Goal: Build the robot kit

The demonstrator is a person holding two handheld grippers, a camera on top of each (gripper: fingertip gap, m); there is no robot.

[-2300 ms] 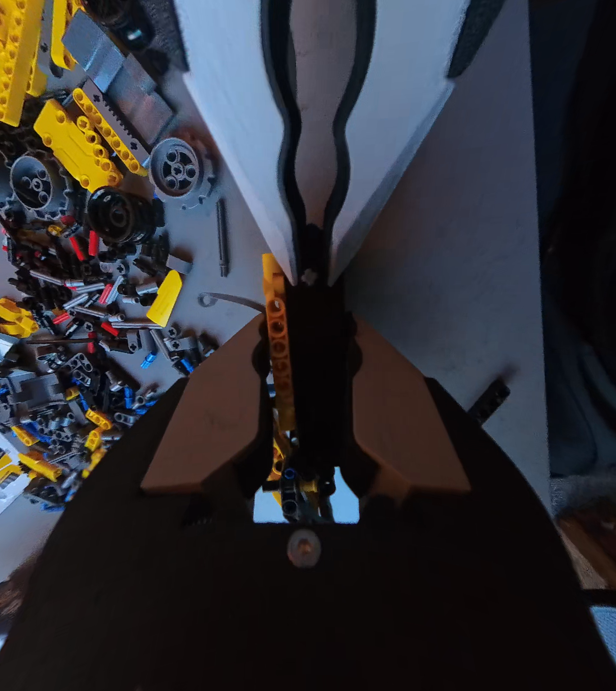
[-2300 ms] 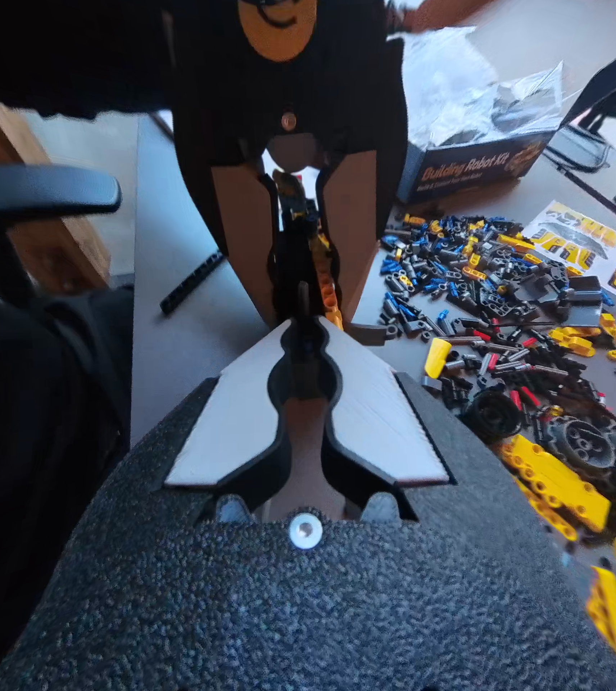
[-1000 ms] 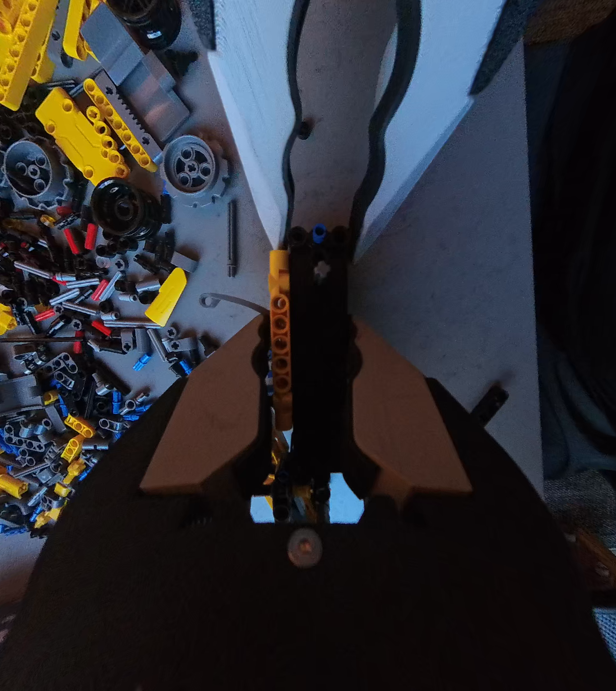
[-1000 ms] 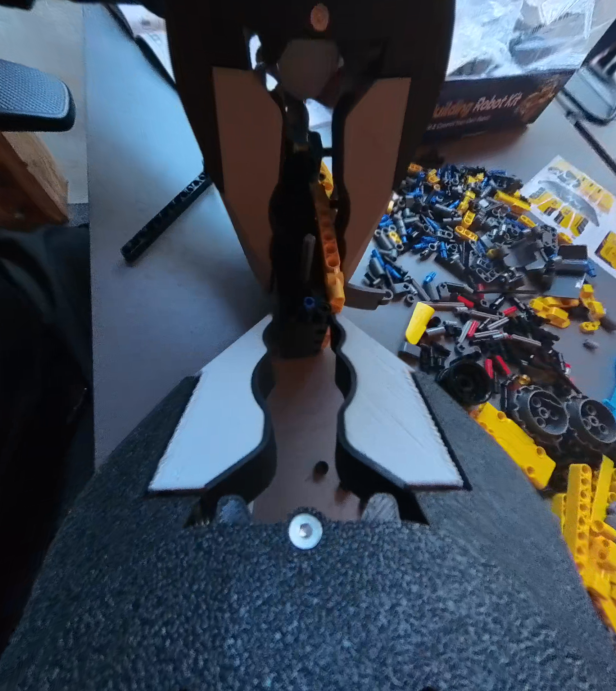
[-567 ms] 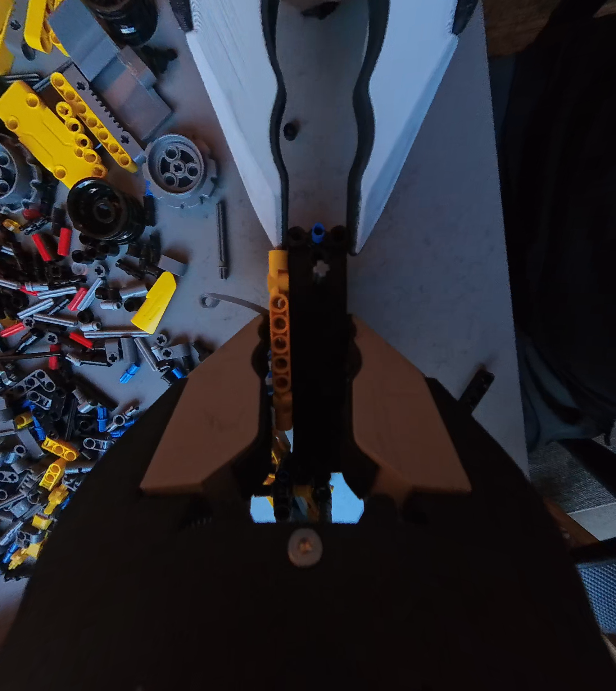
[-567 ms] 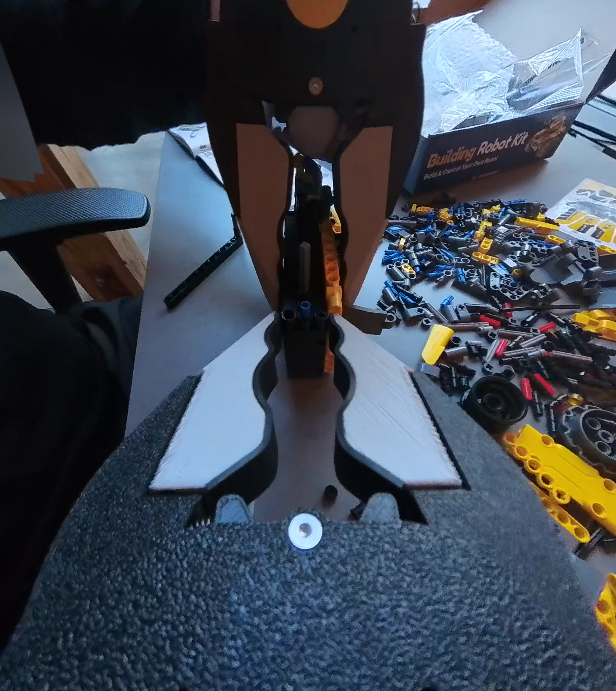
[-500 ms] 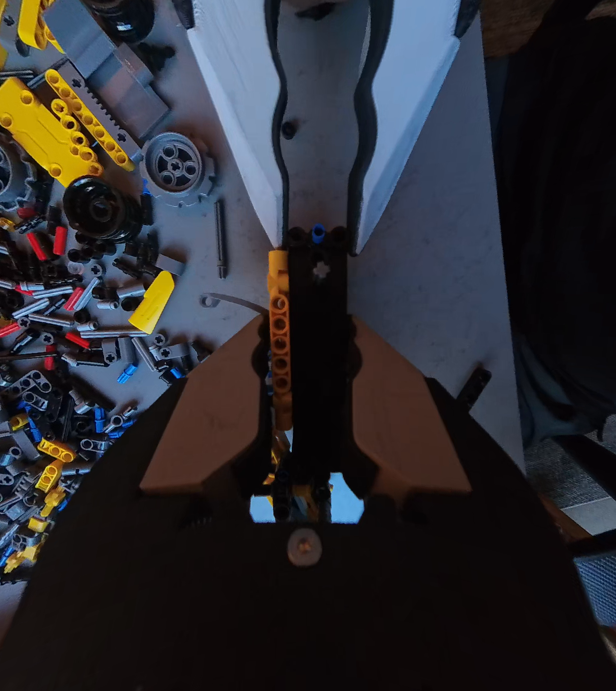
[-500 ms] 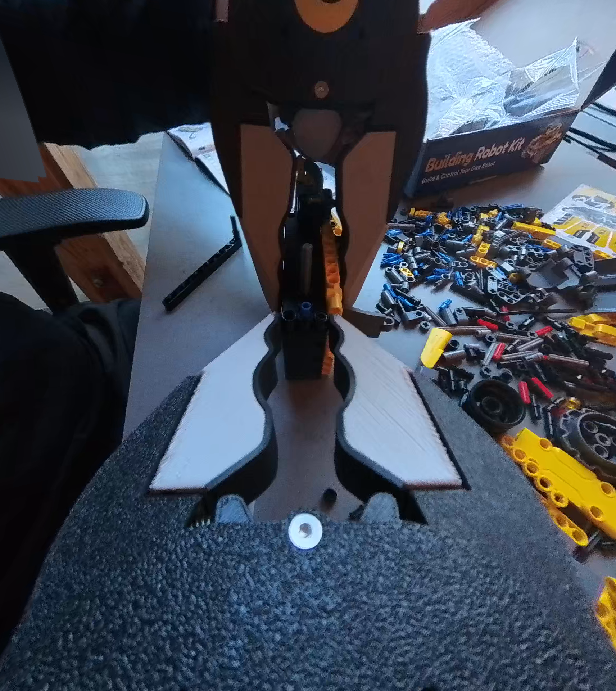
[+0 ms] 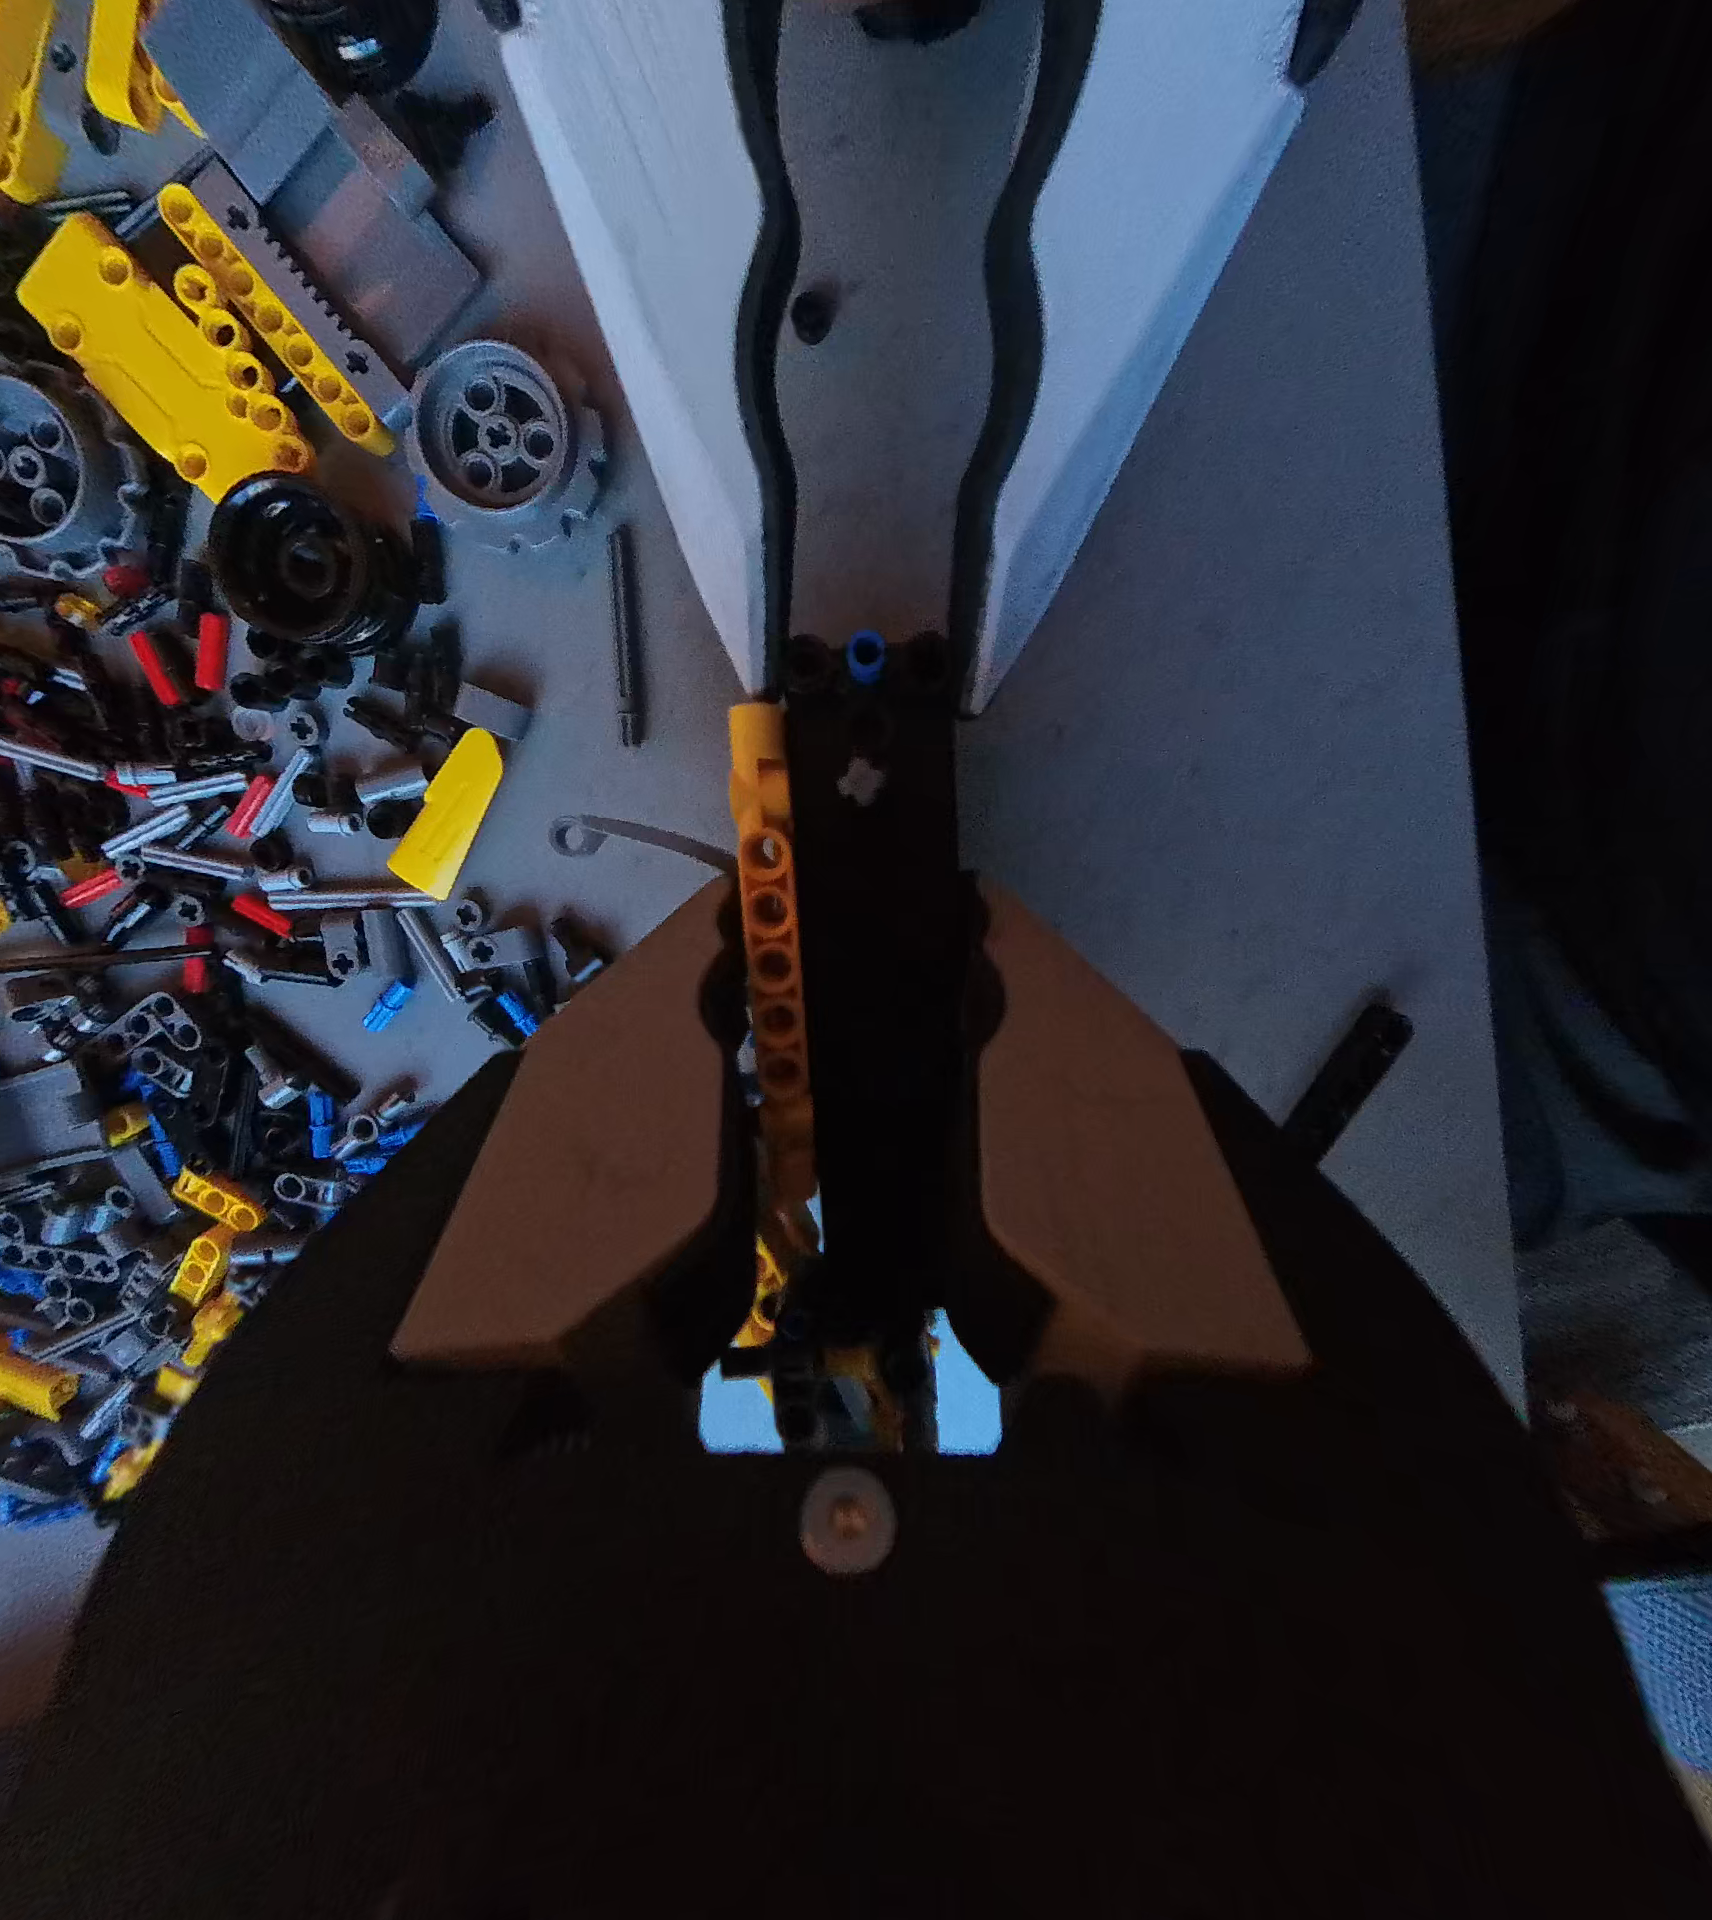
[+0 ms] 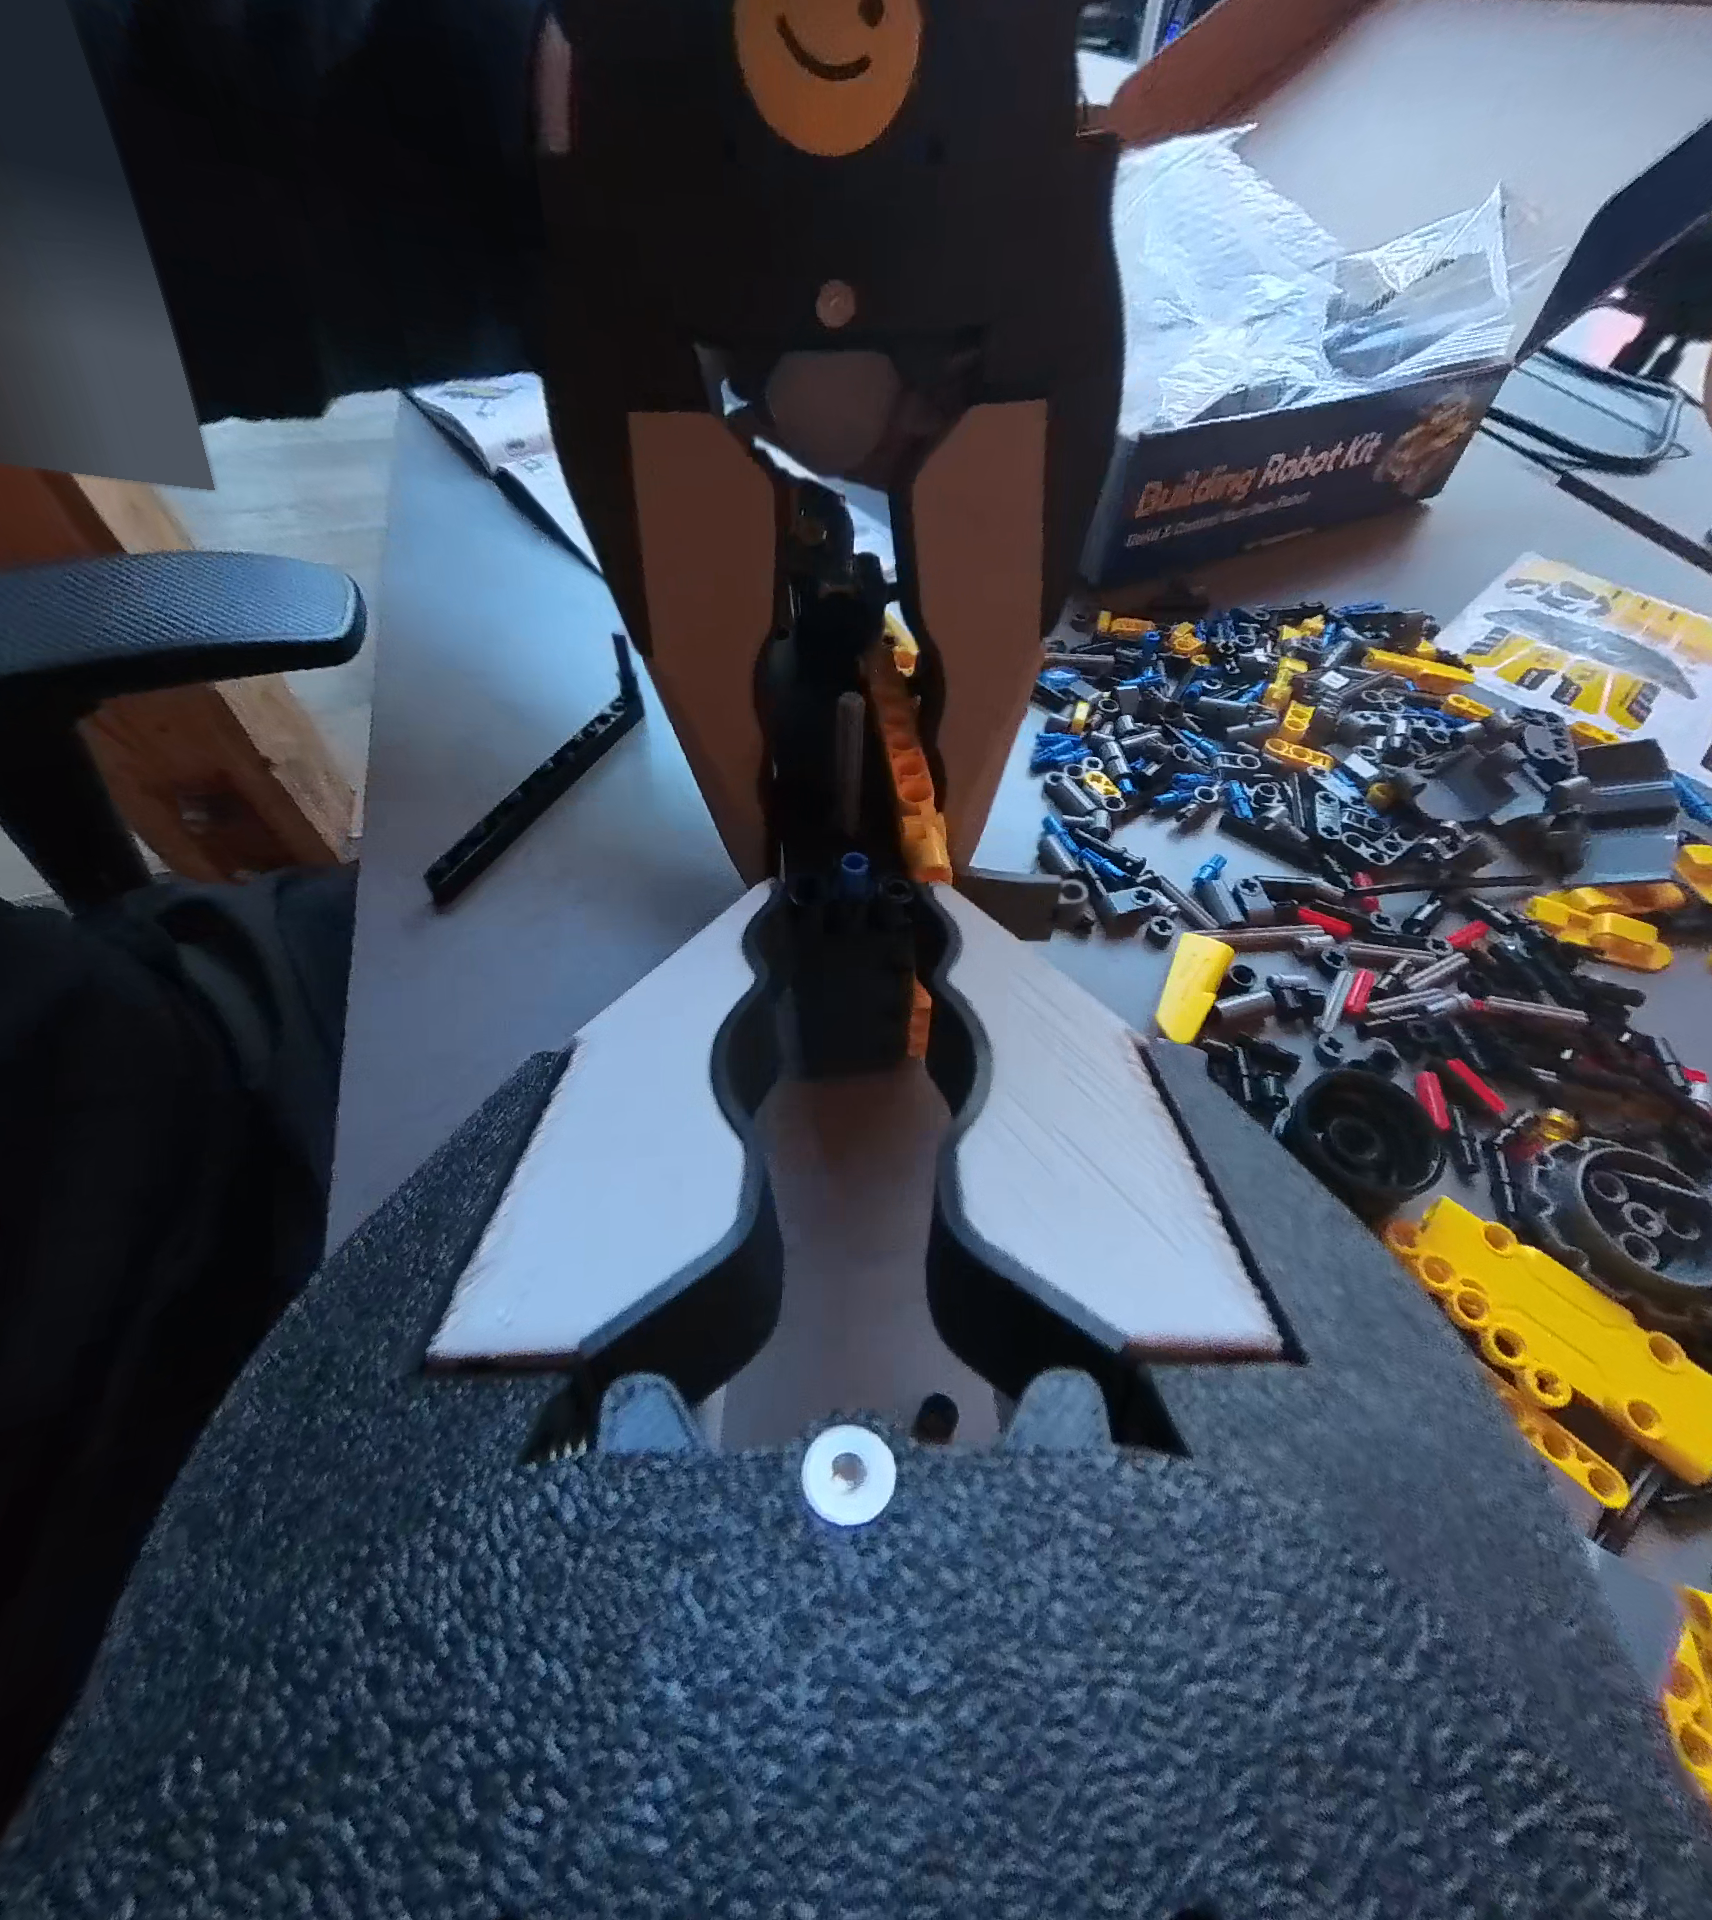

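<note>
My left gripper (image 9: 852,883), with tan fingers, is shut on a long black beam assembly (image 9: 867,987) that has an orange beam (image 9: 774,966) along its left side. It holds the assembly above the grey table (image 9: 1195,727). My right gripper (image 10: 852,894), with white fingers, faces it. Its pads close on both sides of the assembly's far end (image 10: 847,997), where a blue pin (image 10: 852,864) sticks out. The right gripper also shows at the top of the left wrist view (image 9: 862,691), and the left gripper shows in the right wrist view (image 10: 857,847).
A pile of loose small parts (image 10: 1403,935) covers the table beside the grippers, with wheels (image 9: 504,442), a black tyre (image 9: 306,566) and yellow panels (image 9: 156,343). A long black beam (image 10: 540,769) lies near the table edge. A box (image 10: 1288,468), a sticker sheet (image 10: 1610,655) and a chair armrest (image 10: 125,623) stand around. My hands' fingertips stand some 5 centimeters from each other.
The right gripper was pinched shut at the assembly's tip, then opened and slid over its end. In the last half second it stays closed around that end. The left grip is unchanged.
</note>
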